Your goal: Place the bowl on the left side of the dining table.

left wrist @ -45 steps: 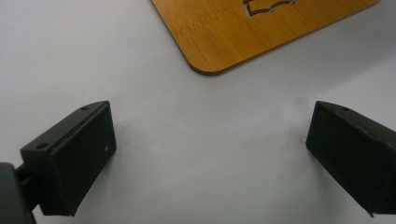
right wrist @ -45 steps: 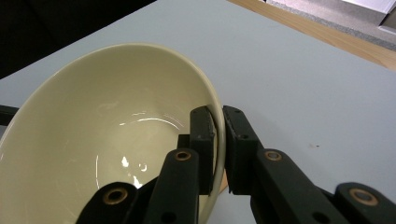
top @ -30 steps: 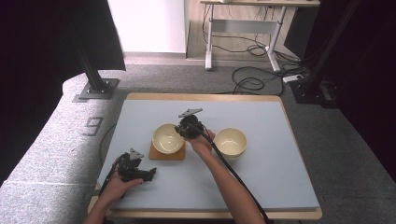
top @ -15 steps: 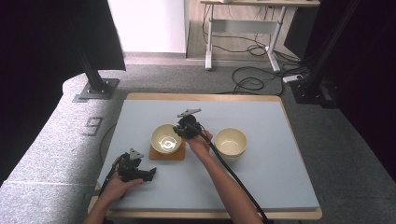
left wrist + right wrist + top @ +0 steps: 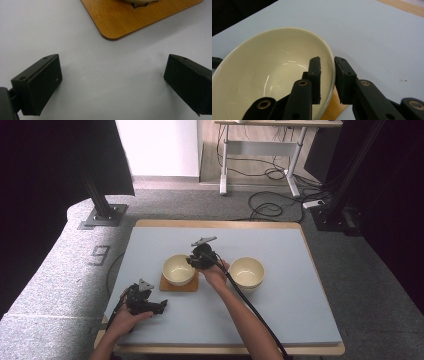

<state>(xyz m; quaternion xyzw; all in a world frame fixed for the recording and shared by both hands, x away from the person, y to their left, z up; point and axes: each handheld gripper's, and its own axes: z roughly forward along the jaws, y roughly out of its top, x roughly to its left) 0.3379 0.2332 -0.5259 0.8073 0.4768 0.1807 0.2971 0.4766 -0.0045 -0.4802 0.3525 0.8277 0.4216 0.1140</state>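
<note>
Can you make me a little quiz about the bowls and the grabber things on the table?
1. How many bowls are on the table?
2. True or false: the left bowl sits on a wooden coaster.
3. Which gripper straddles a bowl's rim: A left, B right?

Key: 1. Two: the left bowl and the right bowl. 2. True. 3. B; one jaw is inside the left bowl, one outside, and they have just been opening.

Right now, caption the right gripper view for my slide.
Right tool straddles the rim of the cream bowl on its wooden coaster, jaws just opening.
</note>
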